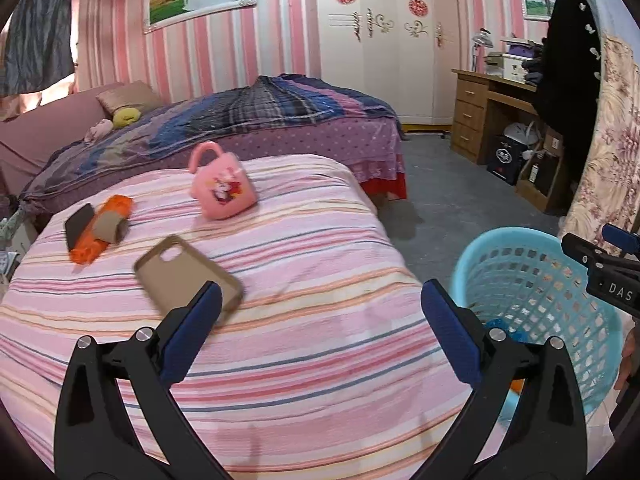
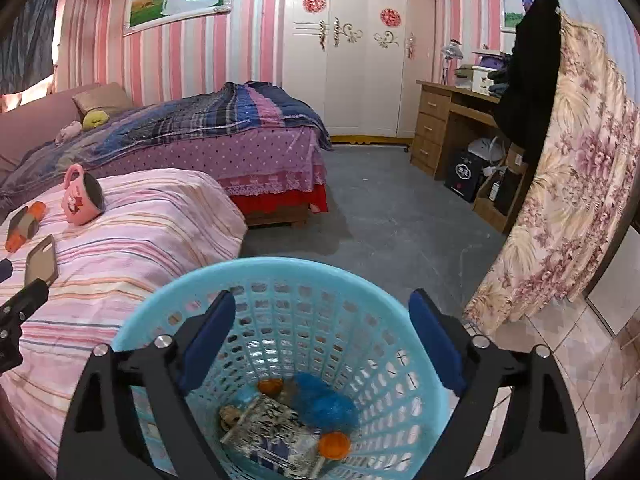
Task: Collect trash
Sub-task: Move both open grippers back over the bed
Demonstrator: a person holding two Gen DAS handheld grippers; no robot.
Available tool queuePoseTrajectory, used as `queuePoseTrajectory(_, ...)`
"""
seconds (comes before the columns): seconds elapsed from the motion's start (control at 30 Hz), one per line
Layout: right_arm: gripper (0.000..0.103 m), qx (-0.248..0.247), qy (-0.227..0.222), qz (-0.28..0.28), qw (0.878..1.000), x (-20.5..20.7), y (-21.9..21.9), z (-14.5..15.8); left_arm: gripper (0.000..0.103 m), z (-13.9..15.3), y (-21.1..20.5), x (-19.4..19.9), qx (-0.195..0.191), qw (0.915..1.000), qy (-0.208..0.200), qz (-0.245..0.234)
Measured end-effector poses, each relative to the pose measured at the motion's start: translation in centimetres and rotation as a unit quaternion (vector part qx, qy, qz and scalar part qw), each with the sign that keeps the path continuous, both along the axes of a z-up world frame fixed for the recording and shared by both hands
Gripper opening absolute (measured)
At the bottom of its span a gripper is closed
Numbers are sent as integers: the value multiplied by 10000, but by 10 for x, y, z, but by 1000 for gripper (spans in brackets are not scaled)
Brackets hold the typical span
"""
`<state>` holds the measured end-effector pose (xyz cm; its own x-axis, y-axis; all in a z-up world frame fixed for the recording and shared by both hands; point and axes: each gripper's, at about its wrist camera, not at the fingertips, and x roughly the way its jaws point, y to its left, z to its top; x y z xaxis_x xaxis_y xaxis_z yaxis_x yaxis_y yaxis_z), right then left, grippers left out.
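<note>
Left gripper (image 1: 320, 312) over striped bed (image 1: 280, 240), jaws wide apart, nothing between. Phone case (image 1: 186, 276) lies by its left finger. Right gripper (image 2: 322, 332) above blue basket (image 2: 192, 284), jaws apart, holding nothing. Basket holds carton (image 2: 272, 432), blue wad (image 2: 328, 404), 2 orange bits. Pink mug (image 1: 222, 186) and orange wrapper (image 1: 86, 248) on bed.

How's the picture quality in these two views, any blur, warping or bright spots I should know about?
Left wrist view: the phone case is smeared by motion blur, the pink mug slightly soft; fisheye bends the striped bedspread into a dome. Right wrist view: sharper, though the paper in the blue basket looks blurred; dark vignette at every corner.
</note>
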<state>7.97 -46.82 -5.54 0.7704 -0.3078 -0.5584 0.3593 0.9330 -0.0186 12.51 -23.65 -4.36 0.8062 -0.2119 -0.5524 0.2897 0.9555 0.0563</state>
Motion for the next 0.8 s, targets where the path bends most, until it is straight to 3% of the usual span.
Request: queuePoseTrajectory(0.8, 96, 111, 58, 662, 9977, 60, 117, 7, 98, 12, 145, 28, 11, 9954, -135, 949)
